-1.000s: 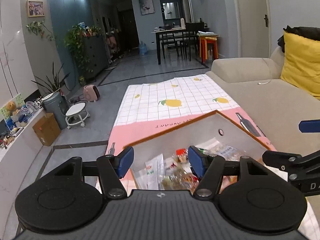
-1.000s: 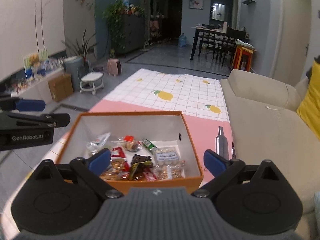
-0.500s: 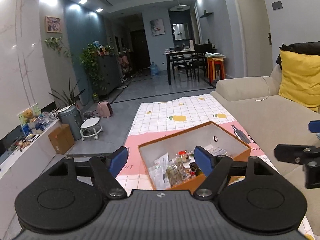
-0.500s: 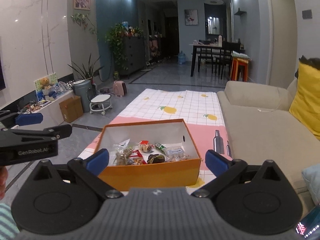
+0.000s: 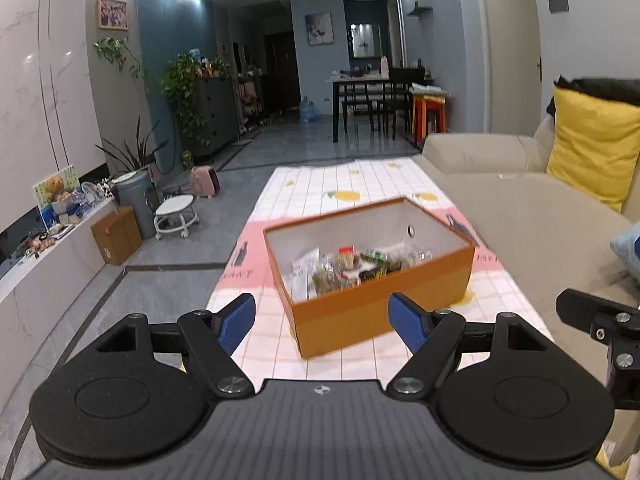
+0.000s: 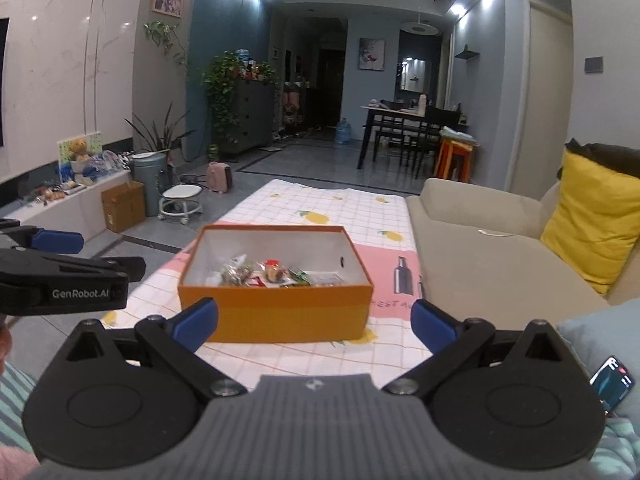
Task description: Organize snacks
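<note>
Snack box: orange cardboard box [image 6: 276, 312], lid off, stands on the checked lemon-print cloth [image 6: 340, 208] spread over the low table, just beside the beige sofa [image 6: 480, 264].
Box axis: its long side runs across the right wrist view, so the right gripper faces a long wall square on; in the left wrist view the box sits turned, one near corner pointing back at the camera.
Snacks: a loose heap of wrapped packets [image 6: 264, 274] lies on the box floor toward the near wall; the far half of the floor is bare. Single packets are too blurred to name.
Right gripper [image 6: 314, 320]: blue pads spread wide, nothing between them, held short of the box and centred on it.
Left gripper [image 5: 322, 316]: jaws have just been opening and stand wide with nothing between them; the box lies ahead and a little to its right.
Nearer hand: by my reading about even, though the right one is lined up better for a straight reach into the heap.
</note>
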